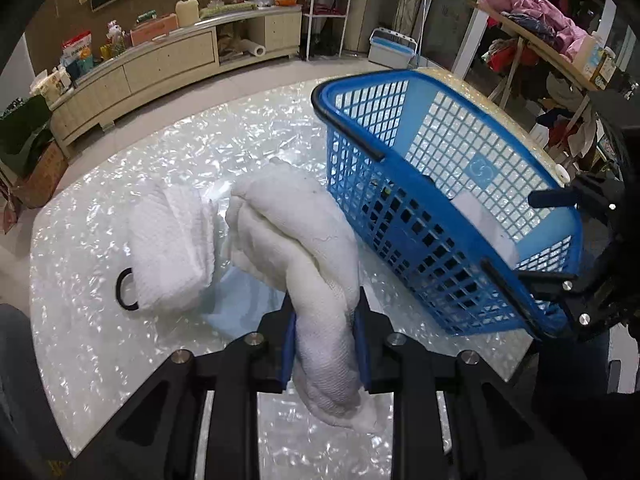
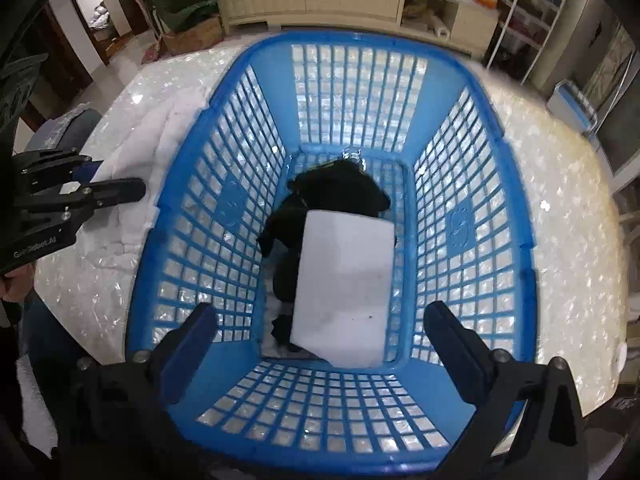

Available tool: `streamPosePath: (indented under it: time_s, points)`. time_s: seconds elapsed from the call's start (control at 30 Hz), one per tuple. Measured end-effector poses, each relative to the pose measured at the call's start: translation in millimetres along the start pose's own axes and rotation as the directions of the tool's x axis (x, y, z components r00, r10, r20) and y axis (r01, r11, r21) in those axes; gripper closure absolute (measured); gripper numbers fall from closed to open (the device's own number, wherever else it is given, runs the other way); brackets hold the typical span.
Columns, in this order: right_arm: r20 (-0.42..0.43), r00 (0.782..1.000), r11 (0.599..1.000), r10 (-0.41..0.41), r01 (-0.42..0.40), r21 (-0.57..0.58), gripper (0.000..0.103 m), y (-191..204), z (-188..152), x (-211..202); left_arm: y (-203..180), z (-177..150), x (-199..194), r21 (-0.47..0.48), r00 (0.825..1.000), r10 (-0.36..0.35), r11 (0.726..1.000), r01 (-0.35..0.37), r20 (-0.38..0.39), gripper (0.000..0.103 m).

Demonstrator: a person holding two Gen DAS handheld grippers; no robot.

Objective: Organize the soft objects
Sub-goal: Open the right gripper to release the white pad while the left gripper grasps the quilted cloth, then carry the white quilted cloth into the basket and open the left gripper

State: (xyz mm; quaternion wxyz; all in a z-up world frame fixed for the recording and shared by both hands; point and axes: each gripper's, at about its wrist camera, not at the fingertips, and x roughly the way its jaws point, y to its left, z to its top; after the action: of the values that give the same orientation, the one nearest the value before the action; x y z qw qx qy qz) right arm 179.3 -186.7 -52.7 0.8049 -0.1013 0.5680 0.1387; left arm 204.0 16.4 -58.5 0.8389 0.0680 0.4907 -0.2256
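My left gripper [image 1: 325, 350] is shut on a rolled white towel [image 1: 296, 236] and holds it just left of the blue plastic basket [image 1: 400, 216]. A second folded white towel [image 1: 170, 244] lies on the table farther left, over a black ring [image 1: 122, 290]. My right gripper [image 2: 320, 344] is open and empty, its fingers [image 2: 192, 344] spread above the basket's near rim [image 2: 320, 452]. Inside the basket lie a white sponge block [image 2: 344, 284] and a black cloth [image 2: 340, 192]. The left gripper also shows at the left of the right wrist view [image 2: 80, 196].
The round table [image 1: 100, 360] has a shiny pearl-white top. A pale blue cloth [image 1: 248, 308] lies under the towels. A long cream cabinet [image 1: 160, 64] with clutter stands behind, and a rack of clothes [image 1: 536, 20] at the right.
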Motion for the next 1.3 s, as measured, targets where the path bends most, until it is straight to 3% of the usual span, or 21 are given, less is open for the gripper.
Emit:
streamPosePath:
  time_s: [0.2, 0.5, 0.77, 1.03, 1.3]
  points:
    - [0.06, 0.998, 1.0, -0.02, 0.02, -0.006, 0.0, 5, -9, -29, -7, -8, -23, -0.004, 0.999, 0.001, 1.0, -0.001, 0.032, 0.081]
    - [0.14, 0.988, 0.997, -0.071, 0.065, 0.048, 0.0, -18, -33, -66, -26, -7, -48, 0.009, 0.998, -0.003, 1.0, 0.002, 0.067, 0.08]
    - [0.145, 0.987, 0.994, -0.071, 0.058, 0.092, 0.0, -47, -49, -65, -52, 11, -64, 0.071, 0.996, 0.0, 0.997, -0.006, 0.088, 0.08]
    - [0.169, 0.985, 0.994, -0.044, 0.026, 0.106, 0.0, -58, -51, -68, -76, 37, -64, 0.133, 0.995, -0.019, 0.991, 0.006, 0.098, 0.08]
    - [0.188, 0.982, 0.994, -0.033, 0.014, 0.106, 0.0, -71, -49, -64, -98, 57, -39, 0.187, 0.998, -0.019, 0.982, 0.008, 0.058, 0.08]
